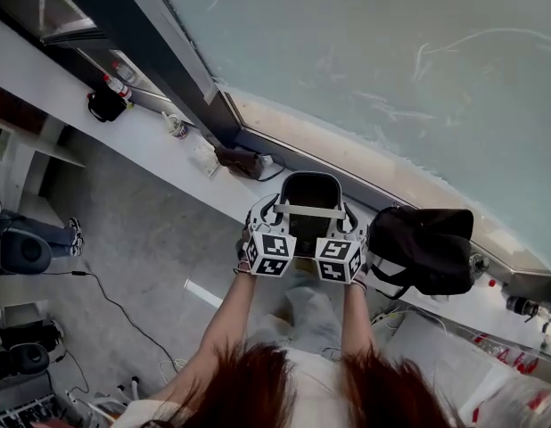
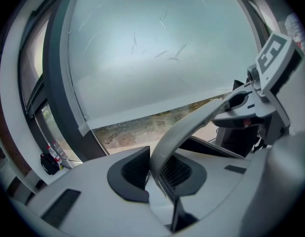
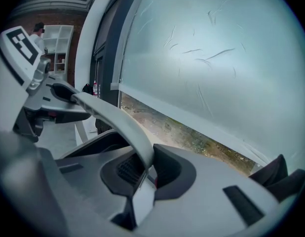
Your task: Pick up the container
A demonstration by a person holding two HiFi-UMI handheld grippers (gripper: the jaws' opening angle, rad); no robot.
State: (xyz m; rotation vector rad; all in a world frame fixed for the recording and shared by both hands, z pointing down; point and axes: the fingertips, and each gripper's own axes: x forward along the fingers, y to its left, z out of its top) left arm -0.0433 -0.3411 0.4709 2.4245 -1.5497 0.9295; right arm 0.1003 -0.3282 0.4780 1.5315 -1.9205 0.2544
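The container [image 1: 311, 188] is a dark bin with a grey bail handle [image 1: 308, 210], seen in the head view just in front of the window ledge. My left gripper [image 1: 268, 214] is shut on the handle's left end and my right gripper [image 1: 349, 218] on its right end. In the left gripper view the handle [image 2: 192, 125] arches away from between my left gripper [image 2: 155, 174] toward the right gripper [image 2: 253, 100]. The right gripper view mirrors this: the handle [image 3: 118, 120] runs out of my right gripper [image 3: 145, 174] toward the left gripper [image 3: 46, 90]. The bin's underside is hidden.
A black bag [image 1: 423, 248] sits on the white ledge [image 1: 151, 141] right beside the container. Along the ledge to the left lie a dark brown object [image 1: 240, 160], a small cup [image 1: 176, 127], a black item [image 1: 106, 105] and bottles [image 1: 117, 86]. A large frosted window [image 1: 365, 52] rises behind.
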